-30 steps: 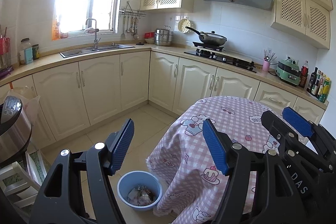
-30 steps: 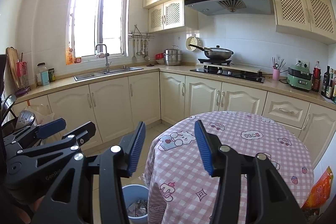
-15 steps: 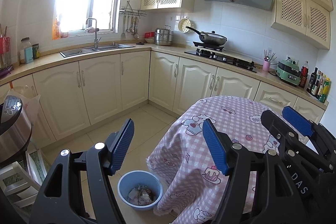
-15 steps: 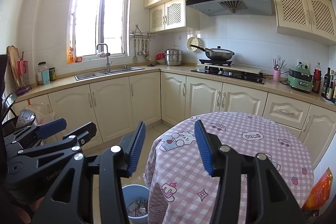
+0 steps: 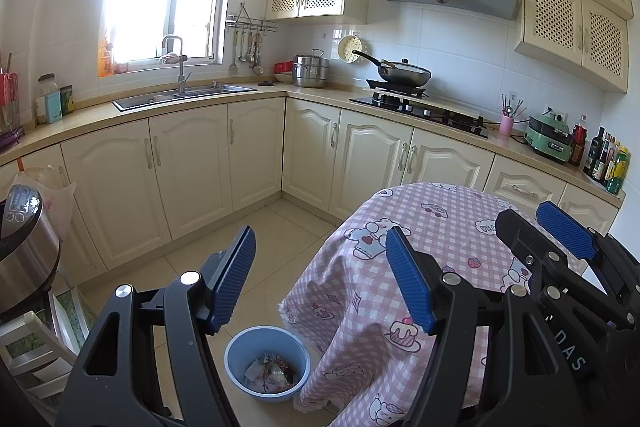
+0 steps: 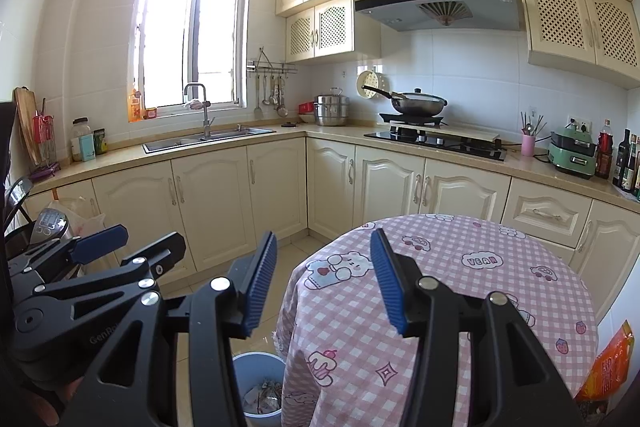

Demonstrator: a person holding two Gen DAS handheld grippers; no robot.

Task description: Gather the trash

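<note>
A blue trash bin [image 5: 267,363] stands on the floor by the round table's left side, with crumpled paper and wrappers [image 5: 272,373] inside. It also shows in the right wrist view [image 6: 258,391]. My left gripper [image 5: 320,279] is open and empty, held high above the bin and the table edge. My right gripper [image 6: 324,279] is open and empty, above the table's left edge. Each gripper shows in the other's view: the right one [image 5: 560,239] and the left one [image 6: 100,247].
The round table [image 6: 460,287] wears a pink checked cloth. An orange bag [image 6: 608,367] sits low at the right. A rice cooker [image 5: 20,239] stands at the left. Cabinets, a sink [image 5: 180,97] and a stove with a wok [image 5: 404,75] line the walls.
Both grippers have stayed open and almost still. The right wrist view has shifted very slightly.
</note>
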